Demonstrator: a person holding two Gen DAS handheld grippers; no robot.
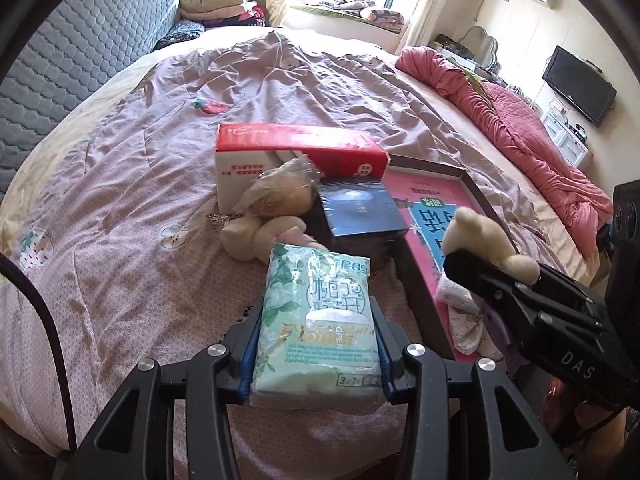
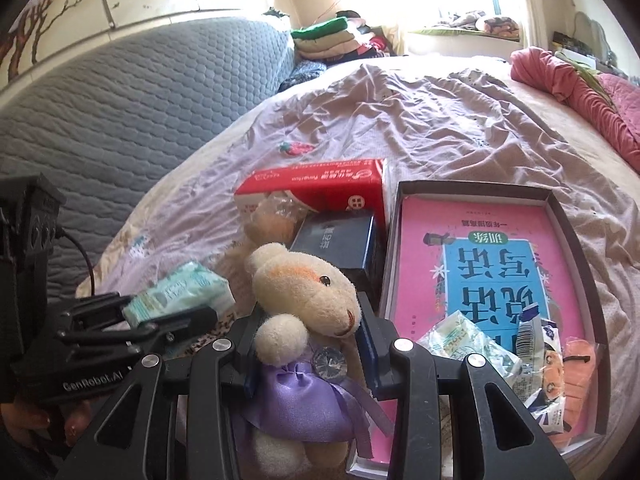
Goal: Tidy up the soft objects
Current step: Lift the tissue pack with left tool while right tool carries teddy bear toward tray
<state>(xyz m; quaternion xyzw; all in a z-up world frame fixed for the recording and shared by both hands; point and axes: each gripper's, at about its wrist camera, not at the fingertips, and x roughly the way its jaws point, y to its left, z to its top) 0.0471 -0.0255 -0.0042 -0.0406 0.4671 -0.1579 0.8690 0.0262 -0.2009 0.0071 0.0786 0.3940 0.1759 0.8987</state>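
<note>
The bed (image 1: 168, 184) under its wrinkled pink duvet is filling most of both views, its edges getting cut off by the round lens border. A crumpled red quilt (image 1: 516, 120) is lying along its far right side, only partly showing. A shallow dark tray box (image 2: 576, 240) is sitting on the bed with a pink book (image 2: 472, 248) lying inside; its near end is being hidden by the right tool in the right wrist view. Two small packets are lying on the book at the near end, a pale green one (image 2: 464, 340) and an orange one (image 2: 576, 372), their print too crumpled to read. One red and white carton (image 1: 296, 148) is standing behind one dark blue box (image 1: 360, 208), which is sitting just beside the tray.

Two plush toys are showing. One, wrapped in clear plastic (image 1: 276, 200), is lying against the carton, its face hard to make out. The other, a cream bear in a purple dress (image 2: 304, 320), is being pinched around its middle by the right tool (image 2: 308, 344), whose fingers are closing on the bear's body, just left of the tray. The left tool (image 1: 316, 344) is gripping one mint green tissue pack (image 1: 320, 320) between its fingers, holding it above the duvet near the wrapped plush.
</note>
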